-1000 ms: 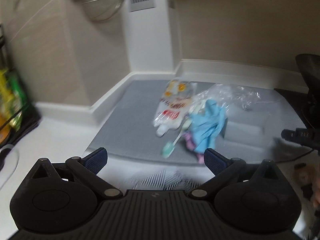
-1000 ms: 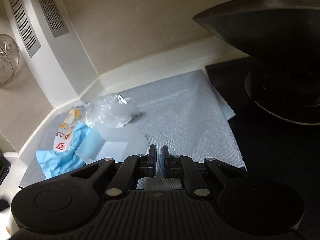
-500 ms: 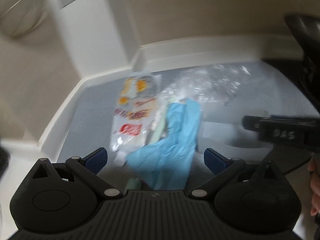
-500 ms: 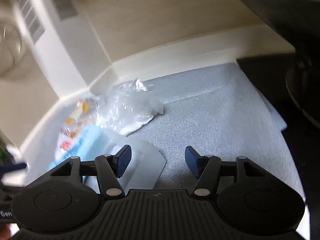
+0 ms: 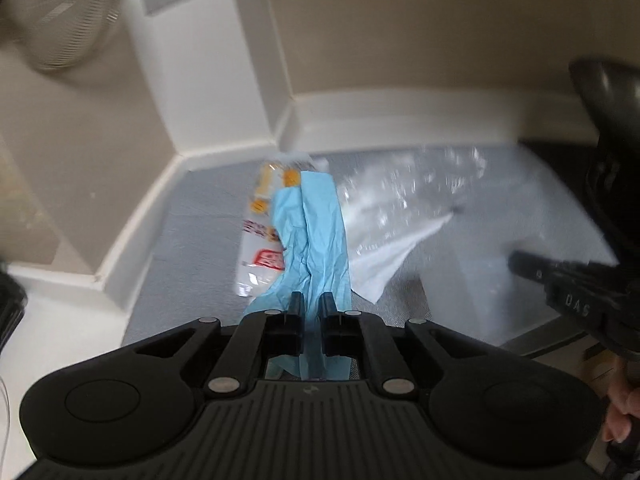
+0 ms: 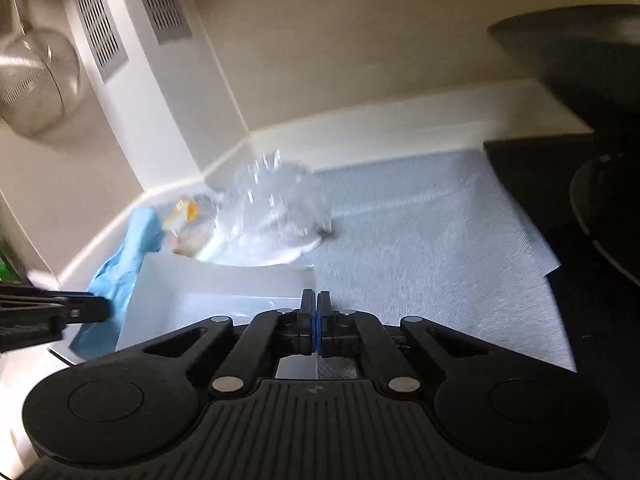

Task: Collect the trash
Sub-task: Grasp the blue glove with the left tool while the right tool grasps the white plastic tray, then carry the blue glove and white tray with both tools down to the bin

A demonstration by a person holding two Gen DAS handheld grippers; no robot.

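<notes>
The left gripper is closing on the blue glove; the right gripper pinches a white sheet's edge. Only its view shows the pan.

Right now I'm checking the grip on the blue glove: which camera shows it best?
The left wrist view: the blue glove runs up the middle, pinched in the closing left gripper. The right wrist view shows only its blurred edge behind a white sheet.

On the grey mat: one blue glove; one printed wrapper; one clear plastic bag. One white sheet.
</notes>
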